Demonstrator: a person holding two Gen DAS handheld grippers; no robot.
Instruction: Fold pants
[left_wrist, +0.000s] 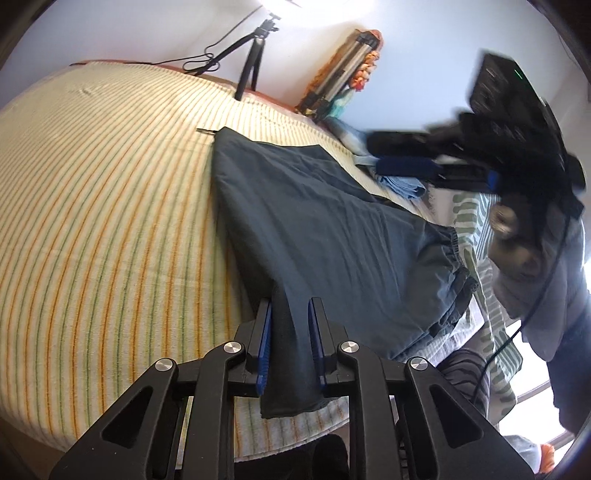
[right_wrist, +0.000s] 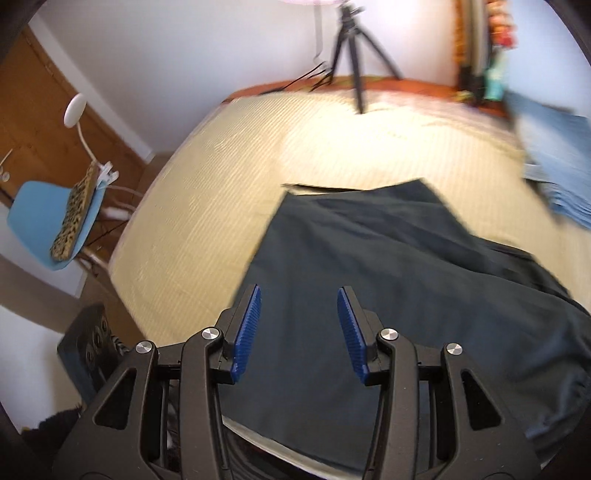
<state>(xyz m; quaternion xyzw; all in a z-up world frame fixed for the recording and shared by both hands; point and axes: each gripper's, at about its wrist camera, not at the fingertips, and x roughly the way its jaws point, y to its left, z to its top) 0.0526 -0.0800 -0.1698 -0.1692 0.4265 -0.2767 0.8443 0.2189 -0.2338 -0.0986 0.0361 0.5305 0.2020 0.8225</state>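
Dark grey pants (left_wrist: 317, 221) lie spread on a striped cream bed cover (left_wrist: 110, 203); the elastic waistband (left_wrist: 452, 254) is at the right. My left gripper (left_wrist: 290, 306) is shut on a bunched cuff end of the pants near the bed's front edge. My right gripper (left_wrist: 406, 151) shows blurred in the air above the far right of the pants. In the right wrist view the right gripper (right_wrist: 299, 295) is open and empty above the pants (right_wrist: 388, 277), which lie on the bed cover (right_wrist: 221, 166).
A black tripod (left_wrist: 255, 48) stands at the far edge of the bed, also in the right wrist view (right_wrist: 354, 44). Folded blue clothes (right_wrist: 557, 155) lie at the right. A blue chair (right_wrist: 44, 221) stands left of the bed.
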